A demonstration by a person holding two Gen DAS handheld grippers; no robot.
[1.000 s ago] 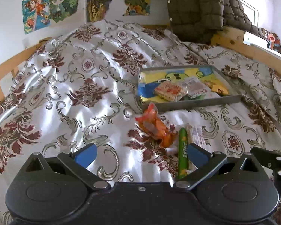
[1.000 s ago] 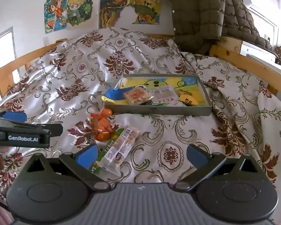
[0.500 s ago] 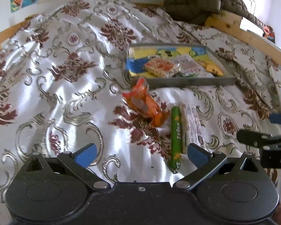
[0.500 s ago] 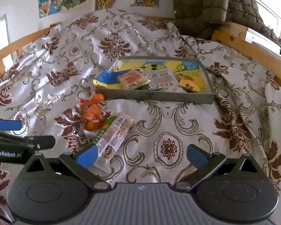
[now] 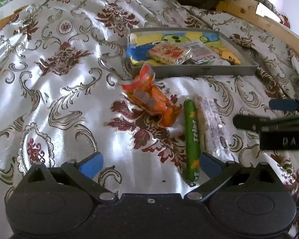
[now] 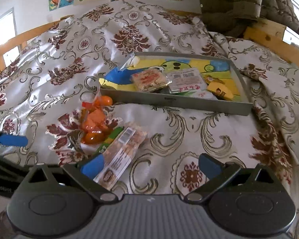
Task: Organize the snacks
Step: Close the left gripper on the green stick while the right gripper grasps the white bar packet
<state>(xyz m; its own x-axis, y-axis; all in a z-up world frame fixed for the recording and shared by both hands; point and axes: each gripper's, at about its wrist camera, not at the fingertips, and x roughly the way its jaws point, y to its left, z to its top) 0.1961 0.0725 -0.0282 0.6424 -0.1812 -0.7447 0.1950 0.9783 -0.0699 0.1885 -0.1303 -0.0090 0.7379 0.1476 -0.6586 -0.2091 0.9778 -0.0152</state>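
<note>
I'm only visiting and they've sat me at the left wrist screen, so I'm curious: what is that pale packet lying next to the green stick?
Observer: In the right wrist view, the pale packet is a clear-wrapped bar of brownish, nutty-looking pieces with a barcode label. It lies partly over the green stick.
Operator: And the black thing at my right edge, is it holding anything?
Observer: That is the right gripper. Its jaws stand wide open with nothing between them.
Operator: What's inside the orange bag?
Observer: Glossy, rounded orange pieces show through the orange bag.
</note>
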